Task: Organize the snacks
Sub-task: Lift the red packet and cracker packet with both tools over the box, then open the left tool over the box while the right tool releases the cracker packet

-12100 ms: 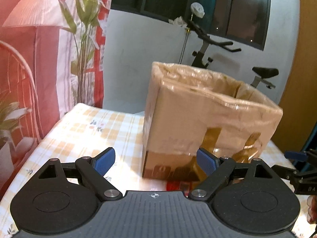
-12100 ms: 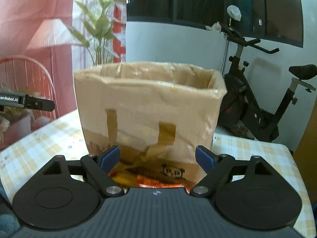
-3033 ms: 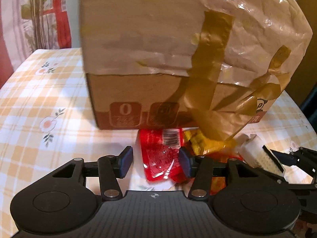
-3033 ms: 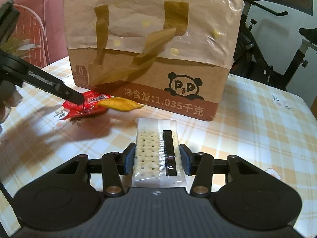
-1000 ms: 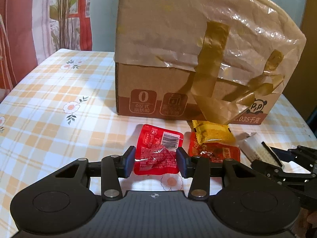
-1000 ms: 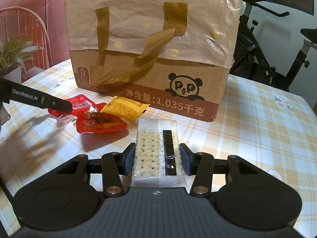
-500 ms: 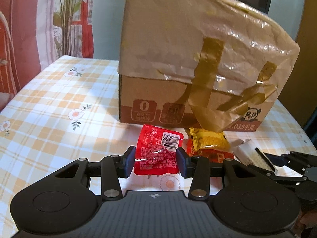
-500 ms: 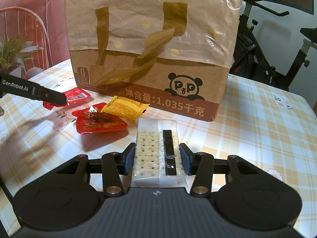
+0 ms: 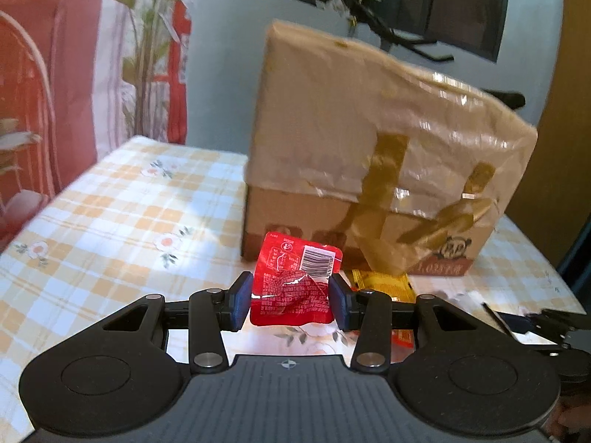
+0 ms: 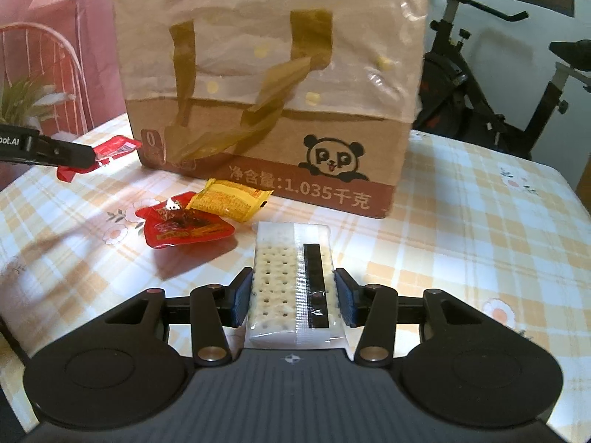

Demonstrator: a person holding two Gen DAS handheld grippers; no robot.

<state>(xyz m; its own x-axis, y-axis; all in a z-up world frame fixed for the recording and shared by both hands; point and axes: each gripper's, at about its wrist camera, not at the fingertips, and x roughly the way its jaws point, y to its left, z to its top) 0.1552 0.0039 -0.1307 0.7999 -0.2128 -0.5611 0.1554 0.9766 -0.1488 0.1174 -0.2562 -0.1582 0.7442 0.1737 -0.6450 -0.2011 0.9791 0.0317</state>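
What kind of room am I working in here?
Most likely a room in a home: a table under a checked floral tablecloth, an exercise bike by the wall behind the snack box, and a leafy houseplant beside a red curtain.

You're in a home living room: a checked floral tablecloth (image 10: 461, 229) covers the table, an exercise bike (image 10: 491, 85) stands upper right, and a houseplant (image 9: 147, 37) against red-patterned curtains (image 9: 55, 74) upper left.

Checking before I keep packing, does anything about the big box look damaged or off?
The brown cardboard box with the panda print has a crumpled plastic liner sagging over its rim, and its yellow-brown handle straps hang twisted down the front.
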